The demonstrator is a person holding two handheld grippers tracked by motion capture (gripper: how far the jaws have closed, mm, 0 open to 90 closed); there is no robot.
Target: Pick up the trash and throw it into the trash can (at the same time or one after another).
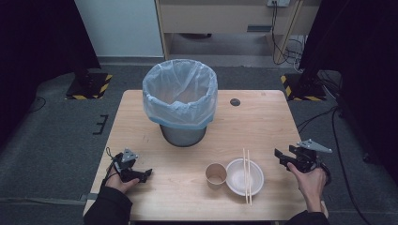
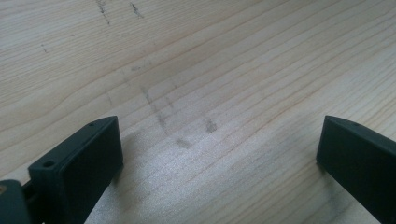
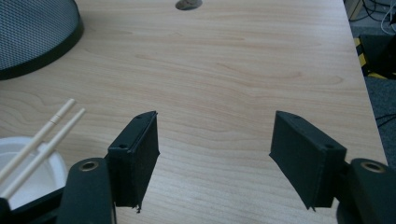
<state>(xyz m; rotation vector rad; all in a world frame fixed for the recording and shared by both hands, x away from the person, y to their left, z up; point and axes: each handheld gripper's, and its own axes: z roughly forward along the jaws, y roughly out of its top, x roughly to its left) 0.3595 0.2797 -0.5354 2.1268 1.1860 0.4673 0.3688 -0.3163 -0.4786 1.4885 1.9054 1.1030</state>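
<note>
- The work looks to be at its very beginning: clearing the used tableware into the bin, I judge, and no piece is picked up yet.
- The right gripper [image 1: 283, 157] hovers at the right edge of the table, its jaws standing wide apart with only bare wood between them; it holds nothing.
- The left gripper [image 1: 143, 175] rests low on the wood at the near left, also wide open and empty, well apart from the tableware.
- The chopsticks [image 1: 247, 174] lie across the white bowl [image 1: 244, 177], side by side, their far ends reaching past its rim; in the right gripper view they sit just to the left of the jaws.
- The paper cup [image 1: 216, 175] stands upright, touching the bowl on its left side.
- The next move, I think, is for the right gripper to go left to the chopsticks and close on both thin sticks together; they may roll or separate, so the jaws should come down squarely across them.
- The bin [image 1: 180, 101], a mesh basket lined with a pale blue bag, stands open-mouthed at the far middle of the table [image 1: 263, 122].
- The table is light wood with a small round hole [image 1: 235, 102] near the far edge; around it is grey carpet, dark curtains at both sides, and cables on the floor at the right.
</note>
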